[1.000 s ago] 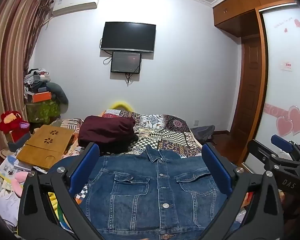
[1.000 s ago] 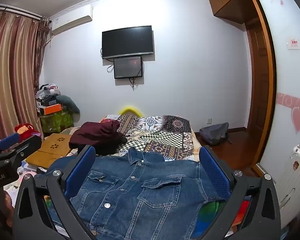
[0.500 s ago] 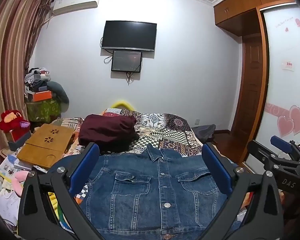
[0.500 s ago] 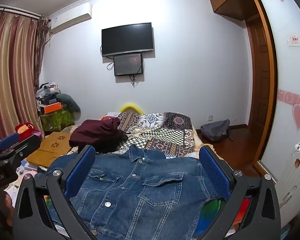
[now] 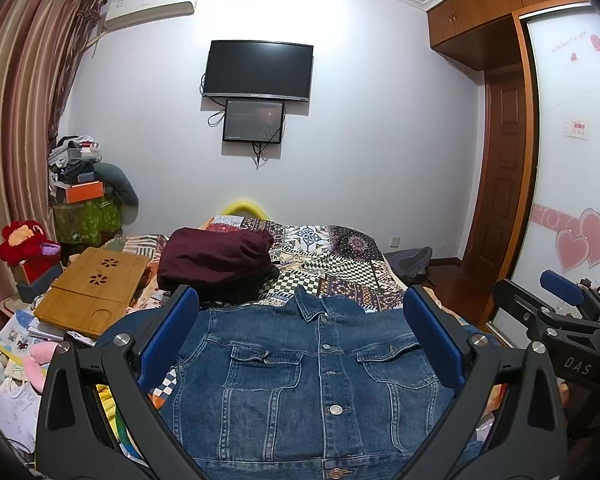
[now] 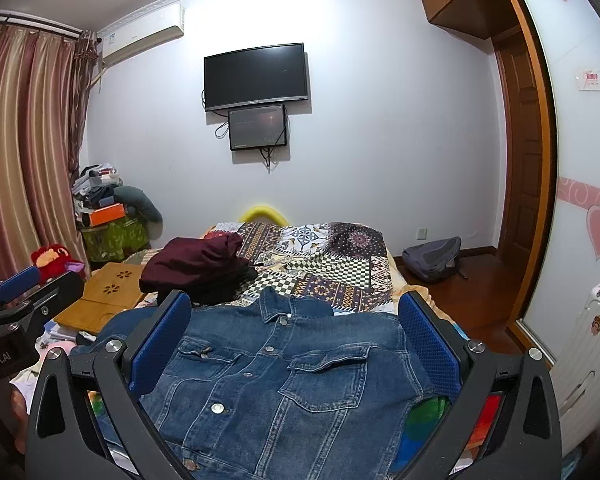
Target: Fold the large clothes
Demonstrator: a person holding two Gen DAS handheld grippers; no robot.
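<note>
A blue denim jacket (image 5: 312, 380) lies spread flat, front up and buttoned, on the near end of the bed; it also shows in the right wrist view (image 6: 284, 384). My left gripper (image 5: 300, 320) is open and empty, hovering over the jacket with its blue pads wide apart. My right gripper (image 6: 292, 320) is open and empty too, above the jacket's right half. Each gripper appears at the edge of the other's view, the right one (image 5: 560, 308) and the left one (image 6: 24, 300).
A patchwork quilt (image 5: 340, 260) covers the bed. A folded maroon garment (image 5: 216, 260) lies behind the jacket on the left. A wooden lap desk (image 5: 92, 284), papers and toys crowd the left. A grey backpack (image 6: 432, 258) sits on the floor at right.
Both grippers have tilted slightly, so the jacket sits a little lower in both views. The jaws stay wide open. The jacket has not moved.
</note>
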